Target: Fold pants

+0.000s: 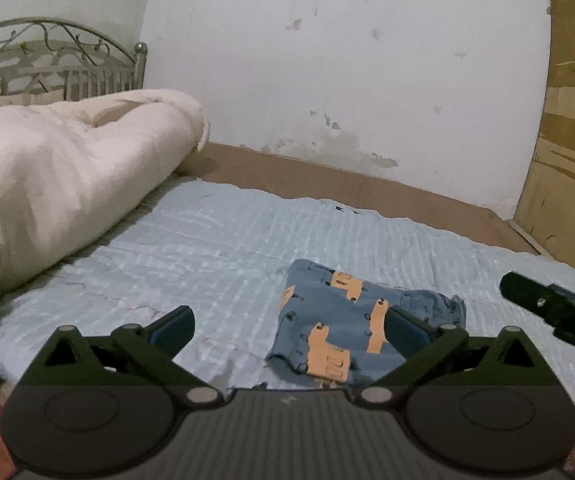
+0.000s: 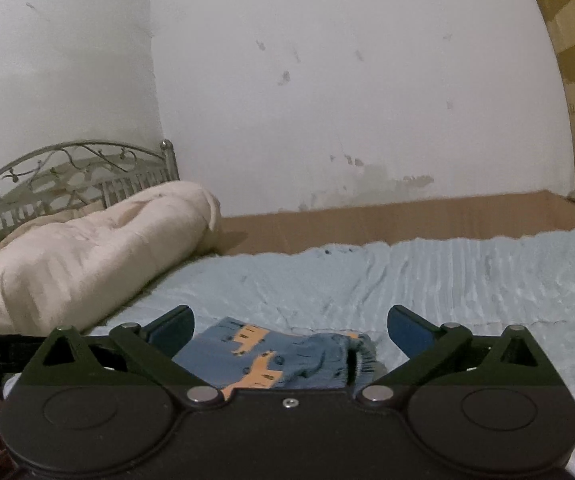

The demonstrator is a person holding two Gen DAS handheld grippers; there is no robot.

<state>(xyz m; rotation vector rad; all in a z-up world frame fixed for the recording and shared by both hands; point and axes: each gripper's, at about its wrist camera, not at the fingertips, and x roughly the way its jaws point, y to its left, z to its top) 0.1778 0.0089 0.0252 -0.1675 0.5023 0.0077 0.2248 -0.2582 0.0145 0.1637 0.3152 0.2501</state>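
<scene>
- Black plastic fills the foreground of both views: our left tool (image 1: 289,330) and our right tool (image 2: 290,330) each have their jaws spread wide, with nothing pinched between the blue pads.
- Through the left tool's gap we see the pants (image 1: 339,332), folded into a compact blue bundle with orange shapes printed on the cloth, lying on the bed just ahead and right of centre; the right-hand finger crosses in front of the bundle in that view, and whether it touches the cloth we cannot tell.
- In the right wrist view the same pants (image 2: 271,356) lie directly ahead of the open jaws, with the gathered waistband end to the right, apart from both pads.
- At the right edge of the left wrist view we catch a black part of the right tool (image 1: 555,308), hovering above the cover beside the bundle.
- Under the pants lies a pale blue ribbed bed cover (image 1: 191,248), wrinkled but spread fairly flat.
- Further left, a cream comforter (image 1: 59,172) is heaped in a thick roll along the cover's edge.
- Beyond the cover runs a strip of bare brown mattress (image 1: 327,180).
- Behind the comforter stands a metal scrollwork headboard (image 1: 59,56).
- Farthest back we see a white wall (image 1: 347,60) with scuffs and peeling patches, and a wooden panel (image 1: 571,140) at the right.
</scene>
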